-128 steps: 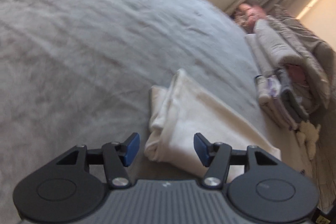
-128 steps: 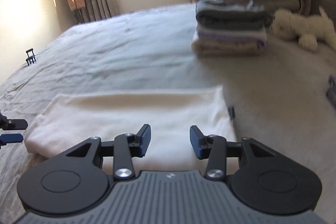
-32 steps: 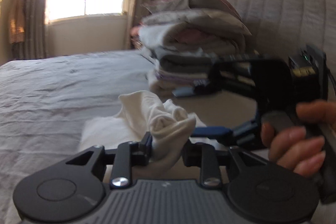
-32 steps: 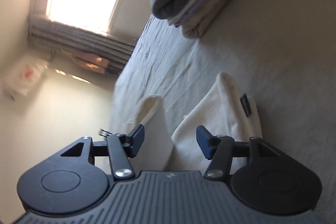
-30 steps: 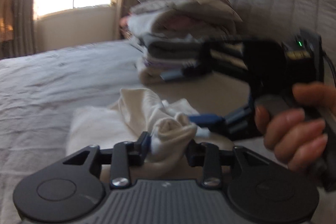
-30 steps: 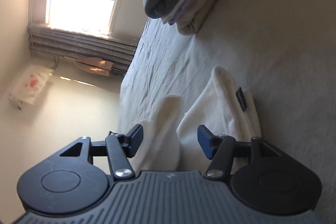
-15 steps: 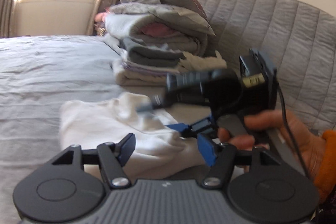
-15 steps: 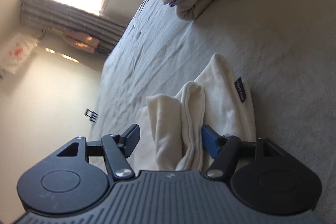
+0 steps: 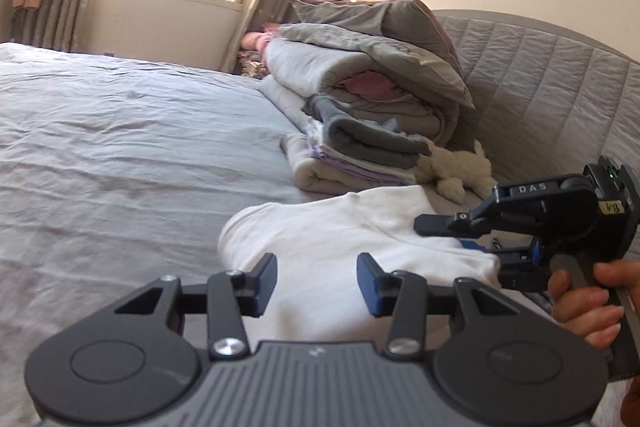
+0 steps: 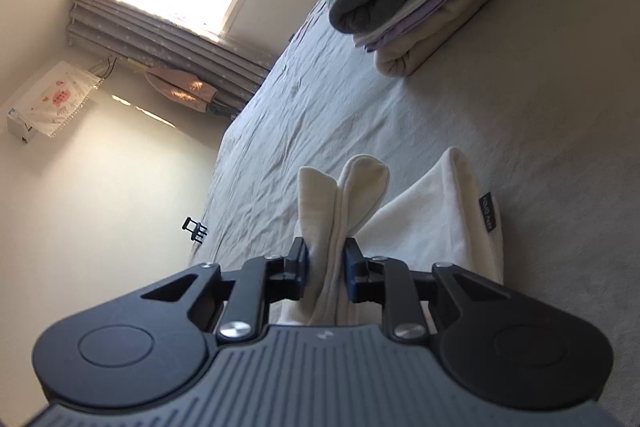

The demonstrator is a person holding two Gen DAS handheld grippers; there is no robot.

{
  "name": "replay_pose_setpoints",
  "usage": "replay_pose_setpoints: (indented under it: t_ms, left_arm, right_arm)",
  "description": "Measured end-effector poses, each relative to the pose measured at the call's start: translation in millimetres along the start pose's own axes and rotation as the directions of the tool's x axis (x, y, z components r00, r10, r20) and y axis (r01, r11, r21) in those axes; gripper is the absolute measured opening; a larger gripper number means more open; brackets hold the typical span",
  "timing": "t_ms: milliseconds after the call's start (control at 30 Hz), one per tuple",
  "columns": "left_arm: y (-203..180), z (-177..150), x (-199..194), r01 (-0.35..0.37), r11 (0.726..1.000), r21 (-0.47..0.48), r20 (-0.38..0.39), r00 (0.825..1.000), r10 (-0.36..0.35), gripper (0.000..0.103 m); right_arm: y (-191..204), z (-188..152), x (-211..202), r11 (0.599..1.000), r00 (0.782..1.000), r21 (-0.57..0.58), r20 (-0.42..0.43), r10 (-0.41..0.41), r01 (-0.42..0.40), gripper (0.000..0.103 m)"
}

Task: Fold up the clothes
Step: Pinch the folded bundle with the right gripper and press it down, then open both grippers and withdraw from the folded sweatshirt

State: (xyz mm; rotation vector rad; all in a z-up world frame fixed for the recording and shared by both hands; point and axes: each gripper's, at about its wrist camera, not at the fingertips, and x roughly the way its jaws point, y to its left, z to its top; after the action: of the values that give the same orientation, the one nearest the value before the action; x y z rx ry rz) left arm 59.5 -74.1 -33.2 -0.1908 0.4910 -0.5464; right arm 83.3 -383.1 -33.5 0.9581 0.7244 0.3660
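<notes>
A cream folded garment (image 9: 332, 239) lies on the grey bed sheet (image 9: 120, 155), just in front of my left gripper (image 9: 316, 285), which is open and holds nothing. In the left wrist view my right gripper (image 9: 476, 245) comes in from the right, held by a hand (image 9: 584, 303), its tips at the garment's right edge. Seen from the right wrist, my right gripper (image 10: 326, 269) is shut on a thick folded edge of the cream garment (image 10: 424, 223); a dark label (image 10: 489, 213) shows on the cloth.
A stack of folded clothes (image 9: 360, 147) sits behind the garment, with piled bedding (image 9: 380, 67) above it and a cream plush toy (image 9: 456, 171) beside it. The padded headboard (image 9: 540, 87) rises at the right. Open sheet stretches left toward the window.
My left gripper let go of the bunched cloth and opened. My right gripper closed on the garment's folded edge, which now lies flatter on the bed.
</notes>
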Motion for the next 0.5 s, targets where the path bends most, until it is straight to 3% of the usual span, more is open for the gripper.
replay_pose_setpoints:
  t_ms: [200, 267, 367, 500]
  left_arm:
    - [-17, -18, 23, 0.023, 0.996, 0.085, -0.057, 0.998, -0.018, 0.04]
    - [-24, -30, 31, 0.015, 0.99, 0.143, -0.085, 0.996, -0.002, 0.04]
    - [-35, -43, 33, -0.02, 0.97, 0.242, -0.064, 0.997, 0.036, 0.039]
    - [-36, -32, 26, -0.018, 0.964, 0.264, -0.058, 0.998, 0.034, 0.04]
  right_arm:
    - [-28, 11, -3, 0.996, 0.998, 0.063, 0.0, -0.059, 0.059, 0.022]
    - [-31, 10, -3, 0.995, 0.996, 0.053, -0.002, -0.084, 0.084, 0.022]
    - [-35, 9, -3, 0.992, 0.993, 0.038, -0.005, -0.121, 0.121, 0.02]
    - [-41, 8, -2, 0.985, 0.985, 0.018, -0.008, -0.17, 0.17, 0.031]
